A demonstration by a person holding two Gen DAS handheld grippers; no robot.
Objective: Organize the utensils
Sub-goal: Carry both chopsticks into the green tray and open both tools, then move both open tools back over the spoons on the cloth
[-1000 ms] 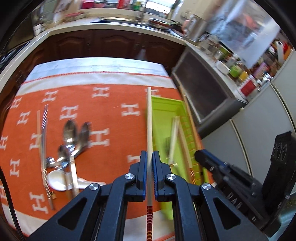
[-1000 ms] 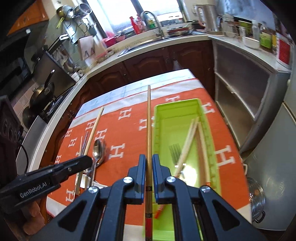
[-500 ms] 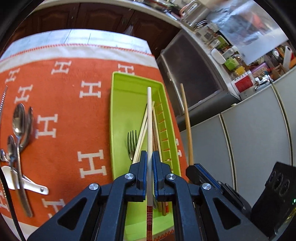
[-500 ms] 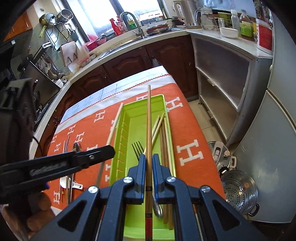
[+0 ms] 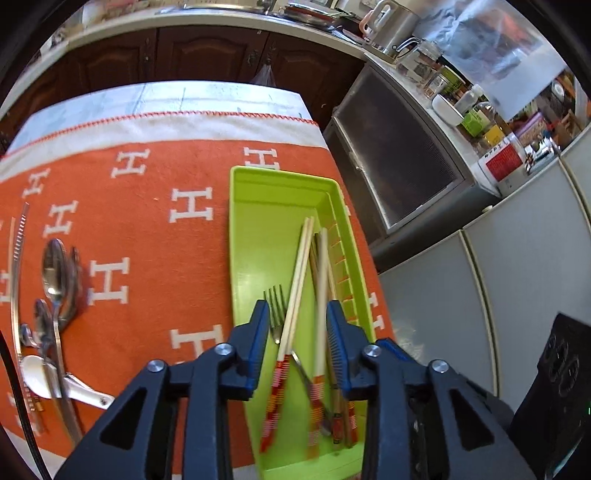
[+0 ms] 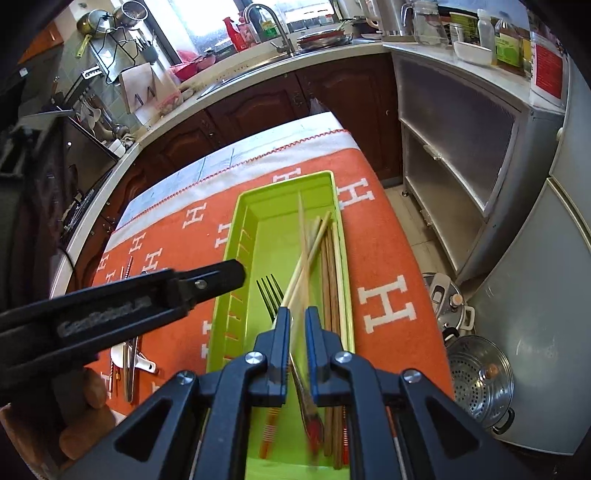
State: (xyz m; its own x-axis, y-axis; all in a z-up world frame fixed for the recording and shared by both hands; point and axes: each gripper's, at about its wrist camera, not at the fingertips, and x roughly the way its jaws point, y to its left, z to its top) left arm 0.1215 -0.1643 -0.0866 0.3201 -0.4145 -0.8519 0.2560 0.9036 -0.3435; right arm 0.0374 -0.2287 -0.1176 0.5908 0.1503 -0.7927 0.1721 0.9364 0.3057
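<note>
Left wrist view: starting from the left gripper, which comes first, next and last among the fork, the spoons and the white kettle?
1. Fork: in the green tray, right at the left gripper.
2. Spoons: on the orange cloth, off to the left.
3. White kettle: on the far counter, upper right.

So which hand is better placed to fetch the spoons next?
Probably the left. The spoons lie on the orange cloth on the left gripper side, while the right gripper sits over the green tray.
</note>
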